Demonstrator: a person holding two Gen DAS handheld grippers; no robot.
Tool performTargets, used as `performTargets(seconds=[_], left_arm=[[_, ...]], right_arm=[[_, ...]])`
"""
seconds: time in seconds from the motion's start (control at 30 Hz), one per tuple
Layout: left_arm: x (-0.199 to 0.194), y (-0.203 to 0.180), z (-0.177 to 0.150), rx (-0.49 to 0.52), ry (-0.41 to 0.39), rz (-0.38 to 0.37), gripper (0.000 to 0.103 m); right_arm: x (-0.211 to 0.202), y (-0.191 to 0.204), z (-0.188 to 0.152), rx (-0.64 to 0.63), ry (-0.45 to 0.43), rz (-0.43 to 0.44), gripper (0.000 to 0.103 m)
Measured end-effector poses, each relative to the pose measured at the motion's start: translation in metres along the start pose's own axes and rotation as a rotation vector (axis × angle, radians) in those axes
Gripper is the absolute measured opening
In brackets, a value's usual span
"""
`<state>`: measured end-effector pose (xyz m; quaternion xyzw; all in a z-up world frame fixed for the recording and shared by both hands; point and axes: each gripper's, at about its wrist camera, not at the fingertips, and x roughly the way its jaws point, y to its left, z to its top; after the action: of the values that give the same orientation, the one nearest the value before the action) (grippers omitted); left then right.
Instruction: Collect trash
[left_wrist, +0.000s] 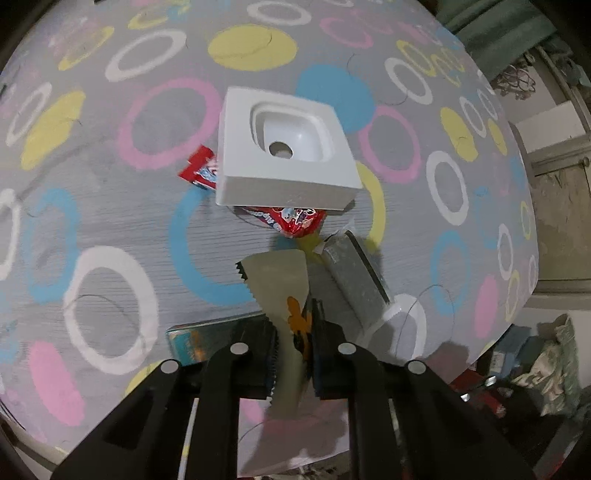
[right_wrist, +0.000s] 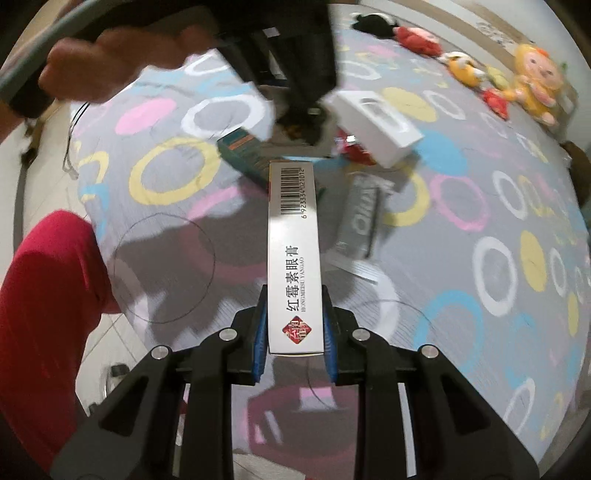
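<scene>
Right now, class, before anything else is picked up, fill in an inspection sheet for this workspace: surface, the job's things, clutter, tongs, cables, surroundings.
Surface: grey sheet printed with coloured rings and ovals.
Job's things: beige wrapper with a zigzag edge, in the left tongs; long white carton with a barcode, in the right tongs. Lying on the sheet: red wrapper partly under a white moulded tray, grey sachet, teal box.
Clutter: plush toys at the far edge.
Tongs: left tongs shut on the beige wrapper; right tongs shut on the white carton.
Cables: thin cord beside the sheet.
Surroundings: red sleeve; floor.
</scene>
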<state>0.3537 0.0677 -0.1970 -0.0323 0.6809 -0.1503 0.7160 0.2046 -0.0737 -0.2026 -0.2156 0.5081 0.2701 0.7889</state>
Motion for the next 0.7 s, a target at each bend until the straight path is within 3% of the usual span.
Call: performTargets(seconds=[0.4,0.7], left_arm=[[-0.059,-0.019,-0.058,-0.001,-0.112,0.015,0.013],[-0.090,-0.058,-0.141,0.027,-0.217,0.115,0.013]], right_arm=[[-0.068,-0.018,-0.009,0.216,-0.090,-0.105,0.024],[-0.128,-0.003,-0.026,0.302,-0.166,-0.129,0.024]])
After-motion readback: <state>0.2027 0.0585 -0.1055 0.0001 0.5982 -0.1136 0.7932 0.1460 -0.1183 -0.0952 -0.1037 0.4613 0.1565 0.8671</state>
